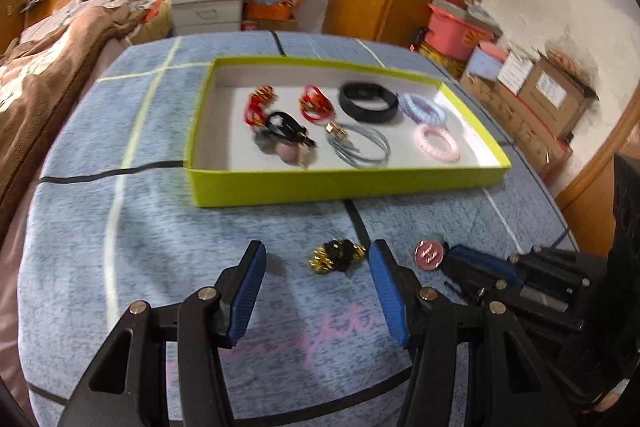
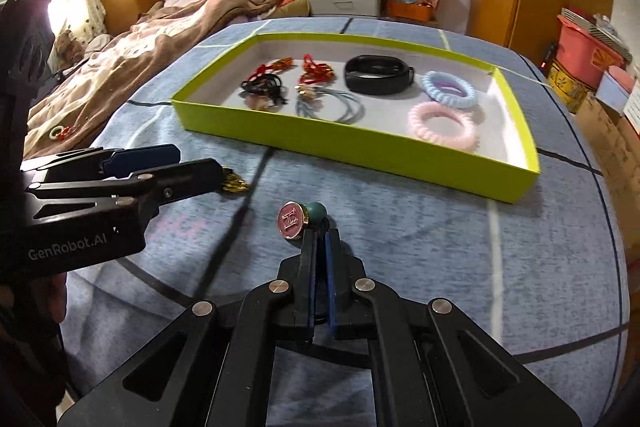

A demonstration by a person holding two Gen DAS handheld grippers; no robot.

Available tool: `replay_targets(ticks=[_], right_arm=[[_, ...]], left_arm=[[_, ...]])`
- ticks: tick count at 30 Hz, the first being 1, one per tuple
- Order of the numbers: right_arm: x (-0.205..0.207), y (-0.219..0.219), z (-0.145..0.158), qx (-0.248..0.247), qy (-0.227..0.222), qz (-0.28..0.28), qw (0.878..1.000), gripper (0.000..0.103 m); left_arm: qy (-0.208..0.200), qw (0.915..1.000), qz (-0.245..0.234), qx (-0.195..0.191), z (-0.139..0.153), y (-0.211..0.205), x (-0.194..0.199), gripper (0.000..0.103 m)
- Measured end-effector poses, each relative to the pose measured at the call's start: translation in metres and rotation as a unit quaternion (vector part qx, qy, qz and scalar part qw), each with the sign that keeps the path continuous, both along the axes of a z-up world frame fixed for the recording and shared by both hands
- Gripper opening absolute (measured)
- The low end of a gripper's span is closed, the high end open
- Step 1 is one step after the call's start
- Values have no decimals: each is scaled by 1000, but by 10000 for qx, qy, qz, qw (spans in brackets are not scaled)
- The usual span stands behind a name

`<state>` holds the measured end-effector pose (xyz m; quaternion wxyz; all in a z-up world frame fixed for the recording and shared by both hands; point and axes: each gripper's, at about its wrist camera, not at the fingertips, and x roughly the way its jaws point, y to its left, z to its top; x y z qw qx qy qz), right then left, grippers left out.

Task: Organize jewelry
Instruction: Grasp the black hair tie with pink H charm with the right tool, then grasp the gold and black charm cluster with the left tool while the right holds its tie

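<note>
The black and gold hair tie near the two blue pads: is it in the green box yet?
Out. The black and gold hair tie lies on the blue mat, short of the green box.

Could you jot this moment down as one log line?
left gripper: open over black-gold ornament | right gripper: shut on pink charm | green tray: holds bracelets

The tray (image 2: pixel 400 163) is lime green outside and white inside. The blanket (image 2: pixel 520 267) is heathered blue with black and white lines. The charm (image 2: pixel 291 221) ahead of the right gripper's blue pads (image 2: pixel 329 279) is pink.
</note>
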<state>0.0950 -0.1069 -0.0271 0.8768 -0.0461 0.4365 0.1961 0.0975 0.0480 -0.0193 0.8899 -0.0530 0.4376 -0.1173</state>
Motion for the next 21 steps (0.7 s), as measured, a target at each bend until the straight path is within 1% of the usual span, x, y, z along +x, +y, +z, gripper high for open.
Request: replay_targets(ticks=[6, 8, 14, 16, 17, 18, 19, 20, 21], right_arm=[[1, -4, 0, 59, 25, -23, 10000, 4], [0, -4, 0, 70, 27, -26, 10000, 4], [1, -7, 1, 155, 65, -22, 9999, 4], [1, -8, 1, 183, 73, -19, 9998, 4], [1, -8, 1, 194, 81, -21, 9998, 4], [1, -8, 1, 210, 87, -21, 9997, 4], [0, -9, 1, 222, 91, -20, 9997, 4], [1, -9, 1, 227, 92, -18, 9997, 4], [1, -10, 1, 236, 95, -15, 9997, 4]], left_arm=[[7, 9998, -42, 210, -4, -6, 2, 56], [-36, 9993, -119, 363, -5, -11, 3, 56], [-119, 9965, -147, 816, -6, -22, 2, 56], [-116, 9964, -119, 836, -5, -22, 2, 49], [-119, 9963, -87, 850, -5, -20, 2, 41], [-119, 9963, -47, 854, -4, -19, 3, 36], [-116, 9965, -15, 834, -4, -16, 3, 35], [-111, 9966, 13, 816, -4, -15, 2, 30], [-103, 9967, 37, 802, -4, -13, 2, 29]])
